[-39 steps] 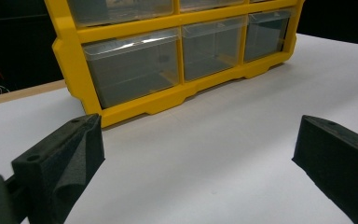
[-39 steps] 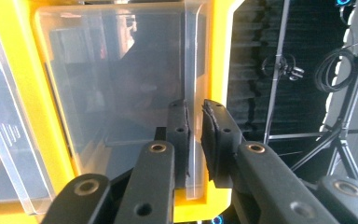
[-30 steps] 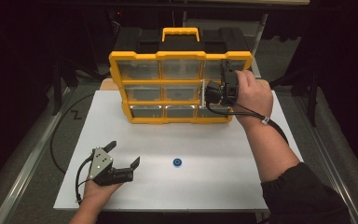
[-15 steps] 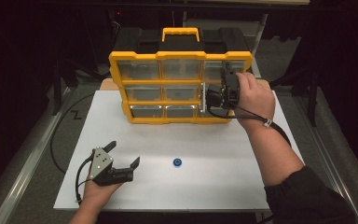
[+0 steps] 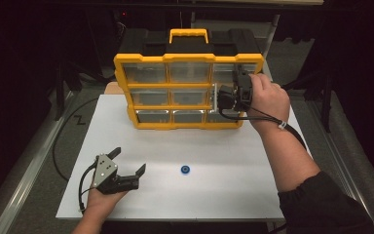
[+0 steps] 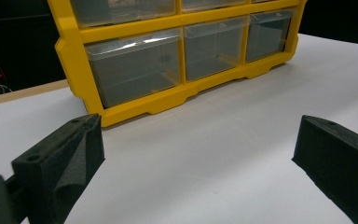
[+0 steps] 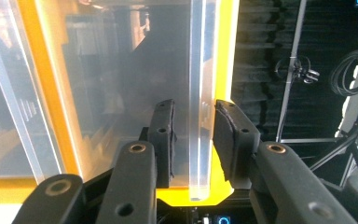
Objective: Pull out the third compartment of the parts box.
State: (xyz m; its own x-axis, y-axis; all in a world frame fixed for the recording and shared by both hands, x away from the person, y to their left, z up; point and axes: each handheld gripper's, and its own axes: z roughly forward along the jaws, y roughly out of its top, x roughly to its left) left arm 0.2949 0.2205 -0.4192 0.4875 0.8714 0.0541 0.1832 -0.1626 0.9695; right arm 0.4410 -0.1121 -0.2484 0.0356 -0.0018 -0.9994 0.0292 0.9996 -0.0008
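Bright table, dark surroundings, glare on drawers [image 6: 135, 65].

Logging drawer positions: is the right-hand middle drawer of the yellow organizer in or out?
Partly out: the drawer juts from the yellow organizer, its clear front lip between the right tool's jaws.

high view looks down; both tongs cameras sit close, sharing the yellow organizer [image 5: 188, 91].

Right tool [image 5: 222, 97], jaws perhaps slightly wider around drawer [image 7: 200, 116] lip
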